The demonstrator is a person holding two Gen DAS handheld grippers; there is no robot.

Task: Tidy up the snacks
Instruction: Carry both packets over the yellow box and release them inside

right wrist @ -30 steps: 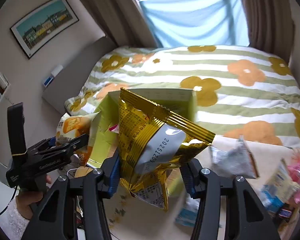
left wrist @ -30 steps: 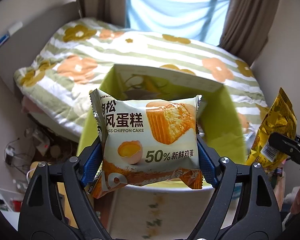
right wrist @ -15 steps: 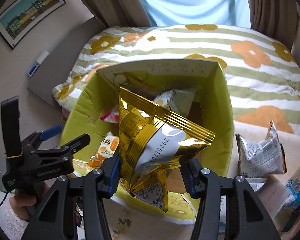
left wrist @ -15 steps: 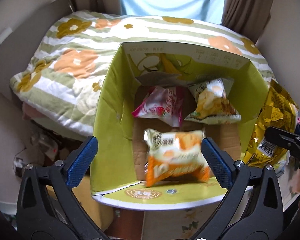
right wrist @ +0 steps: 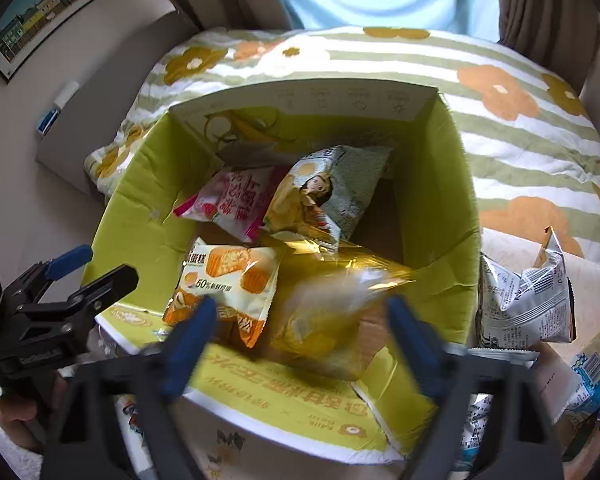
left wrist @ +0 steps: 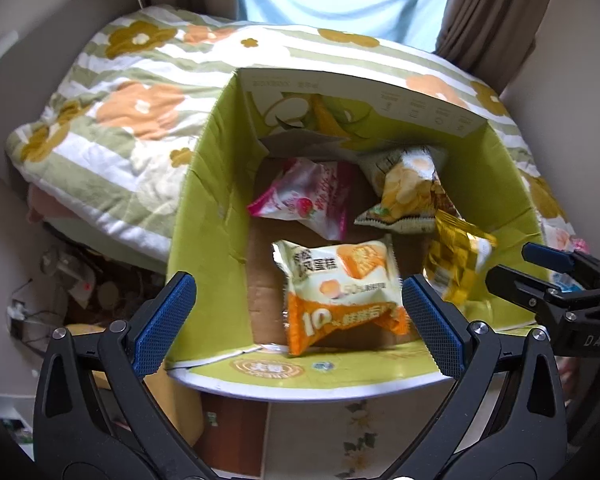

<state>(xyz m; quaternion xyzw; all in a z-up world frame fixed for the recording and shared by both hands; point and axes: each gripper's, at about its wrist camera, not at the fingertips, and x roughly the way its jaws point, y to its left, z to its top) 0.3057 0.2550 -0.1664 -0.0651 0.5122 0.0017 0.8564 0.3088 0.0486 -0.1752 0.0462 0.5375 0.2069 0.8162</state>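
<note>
Four snack packets lie in the green box [right wrist: 432, 184]: a cake packet [left wrist: 340, 288] near the front, a gold bag [right wrist: 332, 304] blurred to its right, a pink packet [left wrist: 308, 200] and a chip bag [left wrist: 408, 192] farther back. The left gripper [left wrist: 296, 320] stands wide, holding nothing. The right gripper [right wrist: 300, 332] has jaws opening, pads clear of the gold bag. A silver bag [right wrist: 528, 296] lies outside, right of the box.

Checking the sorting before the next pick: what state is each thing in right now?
Green box: open, flaps up.
Chiffon cake pack: lying loose in the box.
Gold bag: blurred, in the box, nothing gripping it.
Pink pack: lying in the box.
Chips bag: in the box, tilted.
Silver bag: outside the box.
Left tongs: open, empty.
Right tongs: opening, clear of the gold bag.
</note>
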